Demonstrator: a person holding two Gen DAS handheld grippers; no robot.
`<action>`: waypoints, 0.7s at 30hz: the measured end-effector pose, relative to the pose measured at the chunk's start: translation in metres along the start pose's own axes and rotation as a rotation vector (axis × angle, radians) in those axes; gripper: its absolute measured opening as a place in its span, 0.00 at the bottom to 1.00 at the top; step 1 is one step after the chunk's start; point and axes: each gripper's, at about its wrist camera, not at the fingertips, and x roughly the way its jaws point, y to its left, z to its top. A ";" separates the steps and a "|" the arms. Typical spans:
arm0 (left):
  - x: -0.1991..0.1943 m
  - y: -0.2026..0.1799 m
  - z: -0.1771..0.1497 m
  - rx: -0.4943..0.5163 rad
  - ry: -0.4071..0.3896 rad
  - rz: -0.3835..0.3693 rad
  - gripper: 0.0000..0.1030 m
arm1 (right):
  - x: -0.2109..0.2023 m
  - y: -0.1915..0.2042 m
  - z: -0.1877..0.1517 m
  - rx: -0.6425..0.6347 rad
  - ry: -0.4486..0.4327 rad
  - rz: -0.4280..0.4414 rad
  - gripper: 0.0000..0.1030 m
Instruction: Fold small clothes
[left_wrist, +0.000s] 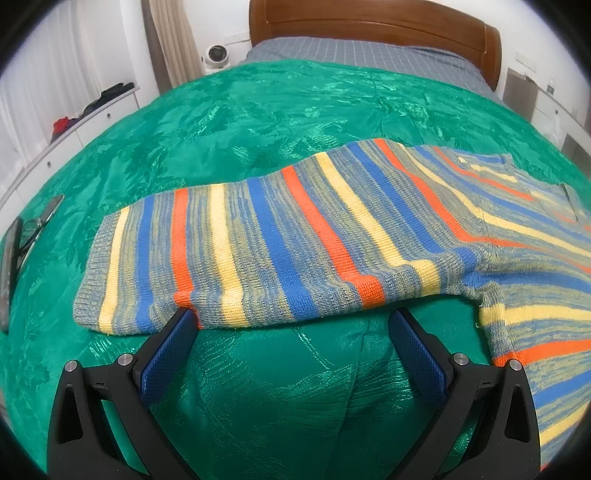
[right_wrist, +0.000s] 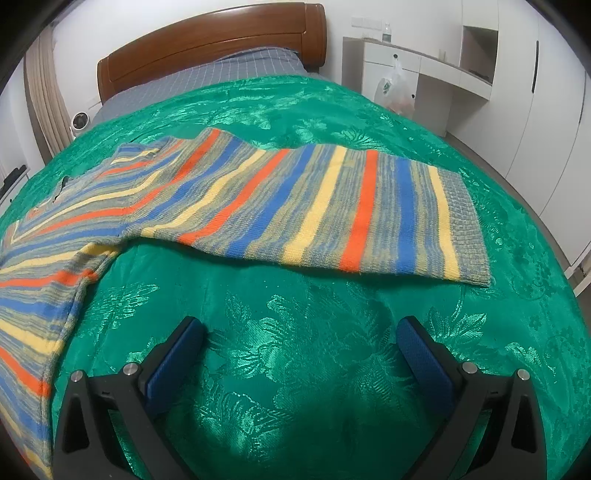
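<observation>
striped sweater (left_wrist: 295, 236) lies spread on green bedcover (left_wrist: 258, 110) for folding; left tongs (left_wrist: 291, 317) and right tongs (right_wrist: 301, 328) both stand apart, holding nothing.

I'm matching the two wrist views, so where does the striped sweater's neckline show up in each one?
Left wrist: neckline at upper right, beyond the outstretched sleeve.
Right wrist: neckline at upper left, past the other sleeve.
Shared landmark: the wooden headboard, top centre in the left view, upper left in the right.

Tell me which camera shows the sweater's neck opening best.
Right wrist: the striped sweater's neck opening sits clear of the rim. Left wrist shows it too, squeezed toward the right edge.
</observation>
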 end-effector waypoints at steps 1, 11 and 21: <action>0.000 0.000 0.000 0.000 0.000 0.001 1.00 | -0.003 0.002 -0.002 -0.003 -0.002 -0.004 1.00; 0.000 0.001 0.000 0.000 0.000 0.000 1.00 | -0.007 0.005 -0.004 -0.006 -0.001 -0.007 1.00; 0.000 0.001 0.000 0.000 0.000 0.000 1.00 | -0.008 0.004 -0.005 -0.003 -0.010 -0.001 1.00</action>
